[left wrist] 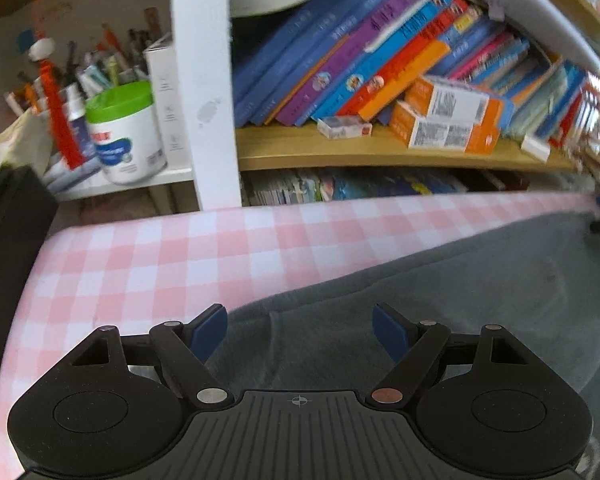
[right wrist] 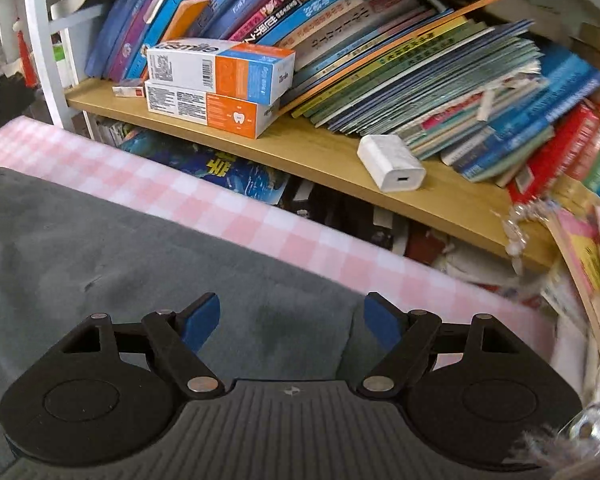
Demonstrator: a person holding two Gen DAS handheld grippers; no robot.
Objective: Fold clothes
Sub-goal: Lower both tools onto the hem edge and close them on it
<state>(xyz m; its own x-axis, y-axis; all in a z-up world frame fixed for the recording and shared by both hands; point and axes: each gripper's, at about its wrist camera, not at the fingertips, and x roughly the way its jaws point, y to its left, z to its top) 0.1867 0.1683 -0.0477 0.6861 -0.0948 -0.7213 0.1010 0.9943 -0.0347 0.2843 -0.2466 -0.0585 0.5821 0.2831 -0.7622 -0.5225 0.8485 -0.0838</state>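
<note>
The left gripper [left wrist: 300, 330] has its jaws apart, empty, above the grey garment [left wrist: 440, 300] at lower right of the frame. The right gripper [right wrist: 292, 322] is also apart over the grey garment [right wrist: 120, 248], which lies on the pink checked cloth [right wrist: 228, 208]; the bookshelf [right wrist: 320, 152] is behind.

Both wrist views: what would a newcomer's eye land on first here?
Probably the crowded wooden shelf behind the table, with its leaning rows of bright books and two stacked orange-and-white boxes. Next, the grey garment spread on the pink checked cloth in the foreground. Last, the left gripper and right gripper, both open over the garment's far edge with nothing between the blue pads.
</note>
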